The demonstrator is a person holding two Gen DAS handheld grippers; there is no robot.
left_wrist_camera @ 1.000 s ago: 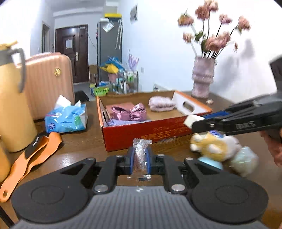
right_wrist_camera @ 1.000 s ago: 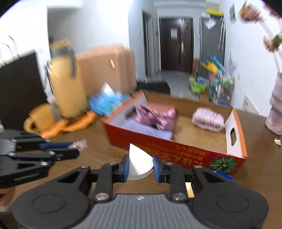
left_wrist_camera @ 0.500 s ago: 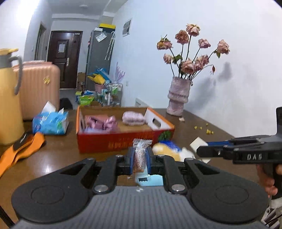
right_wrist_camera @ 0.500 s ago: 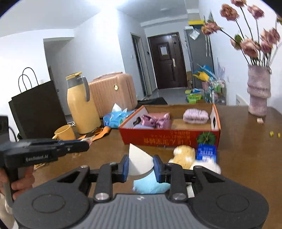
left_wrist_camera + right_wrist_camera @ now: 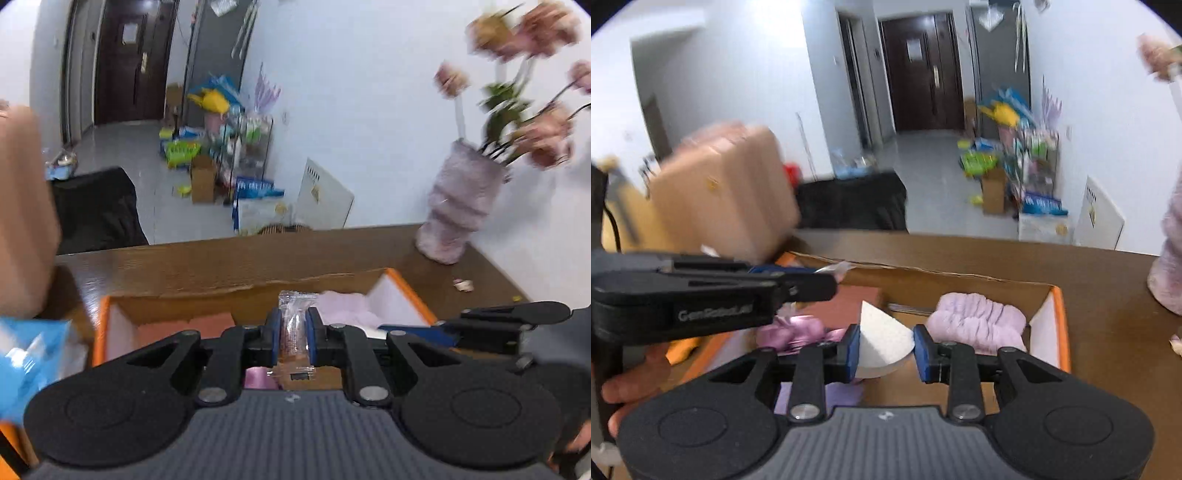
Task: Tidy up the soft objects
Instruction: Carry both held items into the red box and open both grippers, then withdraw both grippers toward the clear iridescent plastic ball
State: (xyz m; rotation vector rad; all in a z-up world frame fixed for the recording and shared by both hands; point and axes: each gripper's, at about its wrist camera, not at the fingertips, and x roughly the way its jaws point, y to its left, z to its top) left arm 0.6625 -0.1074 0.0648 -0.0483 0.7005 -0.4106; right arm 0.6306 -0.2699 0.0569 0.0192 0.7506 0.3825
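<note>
My left gripper (image 5: 293, 334) is shut on a small clear plastic packet (image 5: 293, 325) and holds it above the open orange cardboard box (image 5: 410, 295). My right gripper (image 5: 884, 347) is shut on a white wedge-shaped sponge (image 5: 881, 339), also over the box (image 5: 1057, 306). A fluffy lilac pad (image 5: 975, 325) lies in the box's right part and a shiny pink cloth (image 5: 798, 330) in its left part. The left gripper shows in the right wrist view (image 5: 827, 284); the right one shows in the left wrist view (image 5: 461, 325).
The box stands on a brown wooden table (image 5: 221, 262). A pale vase of pink flowers (image 5: 461, 210) stands at the back right. A blue tissue pack (image 5: 26, 365) and a peach suitcase (image 5: 720, 195) are at the left.
Both grippers have moved forward from in front of the box to above its inside, each still holding its object. The plush toy and other items in front of the box are out of view.
</note>
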